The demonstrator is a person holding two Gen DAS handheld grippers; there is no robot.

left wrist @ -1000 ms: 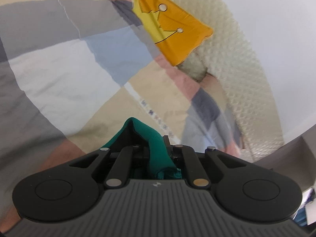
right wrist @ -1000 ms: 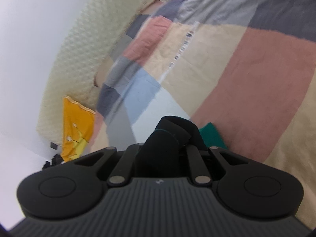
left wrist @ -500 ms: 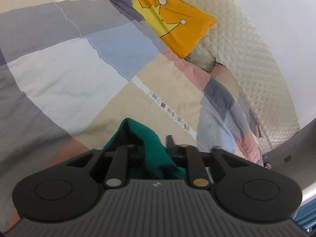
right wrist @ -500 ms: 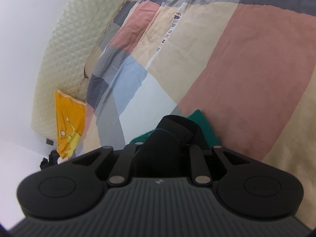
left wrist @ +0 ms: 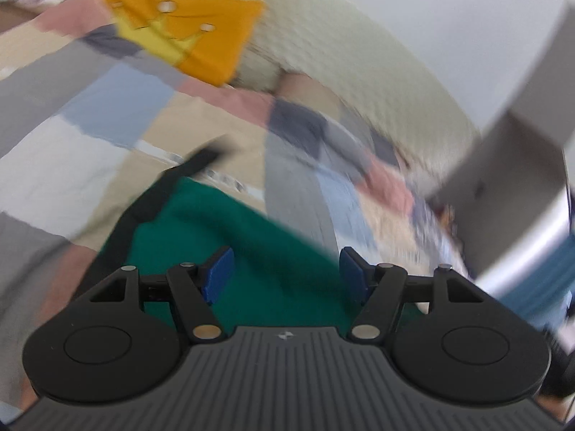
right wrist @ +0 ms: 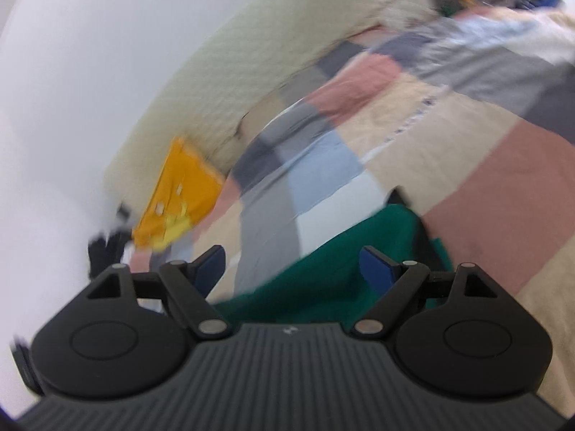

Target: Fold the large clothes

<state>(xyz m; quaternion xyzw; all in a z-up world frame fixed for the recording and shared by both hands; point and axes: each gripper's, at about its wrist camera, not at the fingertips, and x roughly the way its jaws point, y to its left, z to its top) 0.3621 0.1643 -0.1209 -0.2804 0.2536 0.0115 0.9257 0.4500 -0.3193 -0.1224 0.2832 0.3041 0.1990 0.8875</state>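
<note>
Bed: patchwork bedspread in grey, pale blue, pink, beige and white blocks, seen blurred in both wrist views; a cream quilted headboard curves behind it, with a plain white wall beyond.
Pillow: orange pillow with a yellow crown print, lying at the head of the bed against the headboard.
Garment: green garment with a black band along one edge, lying on the bedspread just in front of both grippers; in the right view it spreads over the white and grey patches, beside the pink one.
Left gripper: jaws opening, blue pads set wide apart; green cloth shows in the gap, but the pads do not press on it.
Right gripper: jaws opening, blue pads wide apart; the green cloth lies below and between them, not pinched.
Side of room: grey furniture at the right edge of the left view, too blurred to identify.
</note>
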